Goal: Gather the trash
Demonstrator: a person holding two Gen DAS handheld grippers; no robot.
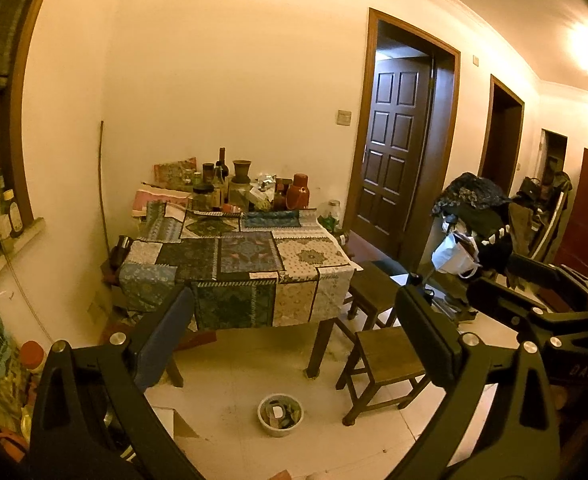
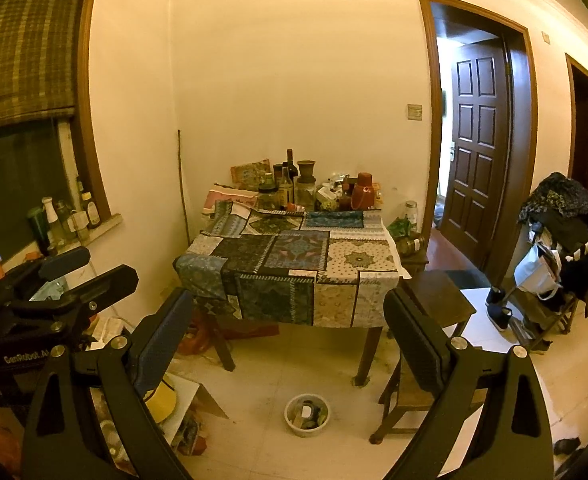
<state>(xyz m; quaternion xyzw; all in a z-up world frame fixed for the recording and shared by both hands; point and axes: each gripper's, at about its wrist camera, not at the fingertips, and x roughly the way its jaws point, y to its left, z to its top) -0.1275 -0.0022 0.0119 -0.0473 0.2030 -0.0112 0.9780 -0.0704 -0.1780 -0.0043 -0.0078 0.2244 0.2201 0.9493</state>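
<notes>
Both of my tools held up, well back from the work. Left gripper (image 1: pixel 294 336): jaws spread wide, nothing between them. Right gripper (image 2: pixel 290 336): jaws likewise spread and empty.

Trash candidates: a small round white bowl (image 2: pixel 307 415) filled with dark scraps stands on the pale tiled floor (image 2: pixel 262 380), just in front of the near leg of the table with the patchwork cloth (image 2: pixel 294 260). Loose paper and flattened cardboard (image 2: pixel 198 396) lie on the floor to the left of it, with more litter I cannot make out.

Handling, my judgement: the bowl looks like thin plastic or enamel, light and stiff, with a slippery rim; the scraps inside are loose and would spill if tipped. Take hold on the rim wall, one jaw inside and one outside, and keep it level. The cardboard should be light and flexible; pinch an edge that stands off the floor.

The wooden stool (image 1: pixel 389 364) stands just beside the bowl, so approach from the open side.
</notes>
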